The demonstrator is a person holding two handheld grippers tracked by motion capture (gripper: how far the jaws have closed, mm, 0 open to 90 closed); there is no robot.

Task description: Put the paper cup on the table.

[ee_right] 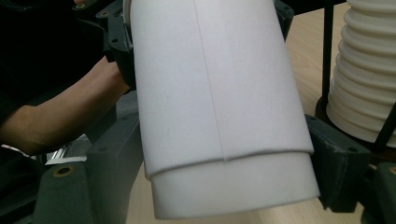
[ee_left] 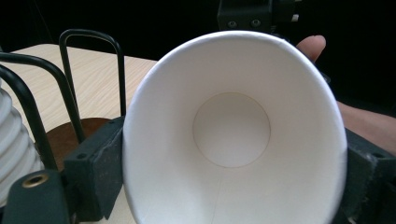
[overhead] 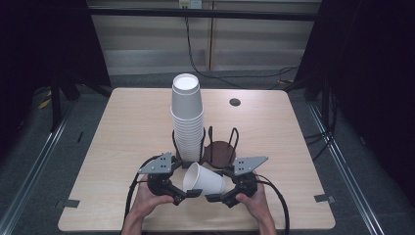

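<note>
A smooth white paper cup (overhead: pixel 204 180) lay on its side near the table's (overhead: pixel 122 127) front edge, clamped at its rim by the left gripper (overhead: pixel 187 194) and at its base by the right gripper (overhead: pixel 211 197). Behind stood a ribbed cup stack (overhead: pixel 187 117) in a black wire rack (overhead: pixel 220 142). The left gripper view showed the cup's round bottom; the right gripper view, its seam.

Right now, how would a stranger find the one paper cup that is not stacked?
On the wooden table, in front of the black wire rack, both grippers hold one white cup. Unlike the upright stack, it lies on its side.
</note>
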